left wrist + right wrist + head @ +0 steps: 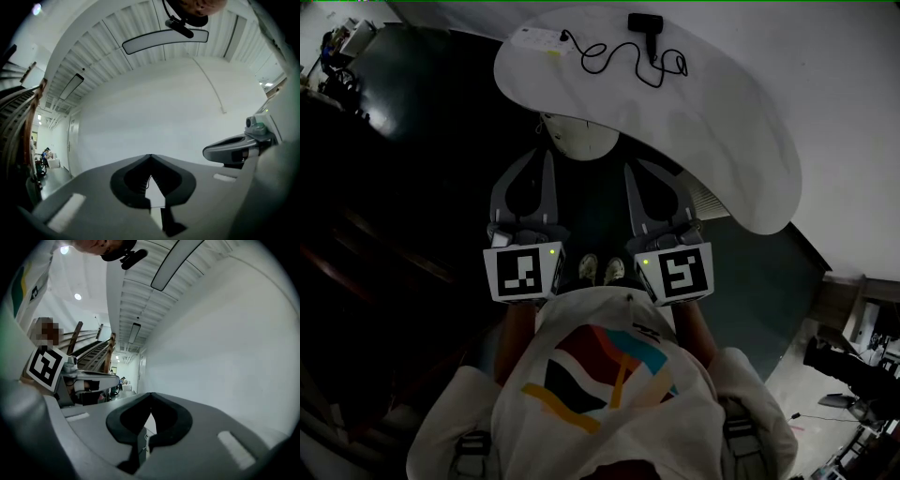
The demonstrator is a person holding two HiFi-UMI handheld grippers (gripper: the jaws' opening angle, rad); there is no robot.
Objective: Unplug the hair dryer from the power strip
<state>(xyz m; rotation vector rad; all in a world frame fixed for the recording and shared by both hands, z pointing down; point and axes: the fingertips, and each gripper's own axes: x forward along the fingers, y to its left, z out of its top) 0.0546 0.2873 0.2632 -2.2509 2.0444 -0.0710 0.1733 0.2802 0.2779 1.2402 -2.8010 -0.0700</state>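
Note:
In the head view a white power strip [537, 38] lies at the far left end of a curved white table [722, 141]. A black plug [565, 37] sits in it. Its black cord [623, 62] loops across to the black hair dryer [645, 29]. My left gripper [545, 157] and right gripper [631, 169] are held level side by side close to the body, well short of the table. Both have their jaws together with nothing between them, as the left gripper [150, 157] and right gripper [151, 394] views show. Each of those views faces a bare white wall.
A rounded white base [578, 137] stands under the table's near edge, just beyond the gripper tips. The person's shoes [600, 269] show on the dark floor. A dark staircase [366, 253] runs along the left. Equipment [853, 361] stands at the lower right.

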